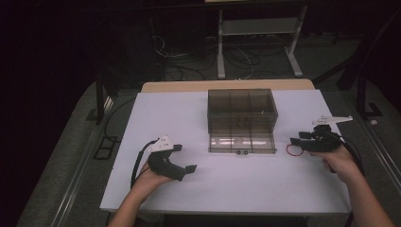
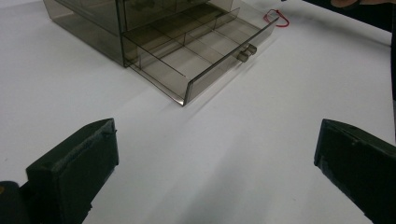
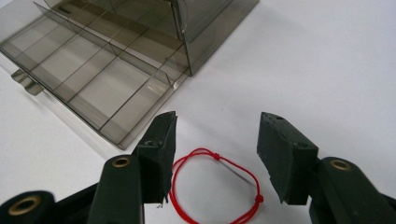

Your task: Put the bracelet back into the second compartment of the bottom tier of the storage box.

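Your right tongs [image 3: 212, 154] straddle the red string loop [image 3: 215, 186] on the white surface [image 1: 246, 184], half open, not yet pinching. Lower and close next. At ten o'clock waits the open drawer [image 3: 93, 79]. Left tongs [image 2: 215, 163] gape wide, empty.

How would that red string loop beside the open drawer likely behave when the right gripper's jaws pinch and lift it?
The red string loop looks thin and lies flat on the white table, so it is probably very light and floppy, sagging once lifted. Being so low, it may slip under the right gripper unless pinched at the table surface.
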Motion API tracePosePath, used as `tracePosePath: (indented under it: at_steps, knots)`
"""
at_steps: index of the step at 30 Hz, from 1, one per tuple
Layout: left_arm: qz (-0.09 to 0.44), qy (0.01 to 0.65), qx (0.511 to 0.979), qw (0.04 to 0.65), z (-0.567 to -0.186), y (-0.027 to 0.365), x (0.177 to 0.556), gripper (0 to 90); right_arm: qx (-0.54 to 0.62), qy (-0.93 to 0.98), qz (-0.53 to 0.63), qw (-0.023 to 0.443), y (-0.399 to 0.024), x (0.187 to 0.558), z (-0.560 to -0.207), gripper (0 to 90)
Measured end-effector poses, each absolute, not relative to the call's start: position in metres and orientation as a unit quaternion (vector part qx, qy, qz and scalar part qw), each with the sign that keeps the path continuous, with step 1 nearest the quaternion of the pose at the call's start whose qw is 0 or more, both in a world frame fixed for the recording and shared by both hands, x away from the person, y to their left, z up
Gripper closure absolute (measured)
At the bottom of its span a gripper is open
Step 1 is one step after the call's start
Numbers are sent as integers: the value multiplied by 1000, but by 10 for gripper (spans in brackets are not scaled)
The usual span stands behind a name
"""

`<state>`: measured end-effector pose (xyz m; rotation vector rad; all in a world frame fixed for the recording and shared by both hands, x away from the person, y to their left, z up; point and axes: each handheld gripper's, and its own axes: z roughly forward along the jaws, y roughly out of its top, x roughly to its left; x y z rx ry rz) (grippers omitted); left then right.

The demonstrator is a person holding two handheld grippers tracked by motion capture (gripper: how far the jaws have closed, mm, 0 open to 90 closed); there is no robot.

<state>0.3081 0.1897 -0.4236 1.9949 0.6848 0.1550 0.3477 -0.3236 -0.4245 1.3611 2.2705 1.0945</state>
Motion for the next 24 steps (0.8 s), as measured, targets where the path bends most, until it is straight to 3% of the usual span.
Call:
tracePosePath:
  at_steps: [9,24]
  knots:
    - [64,284,820,492,-423,190,308,0,492,773,372,148,-330,345,-423,494]
    - [65,284,820,493,-422,189,307,0,514,769,352,146,-344,343,-427,638]
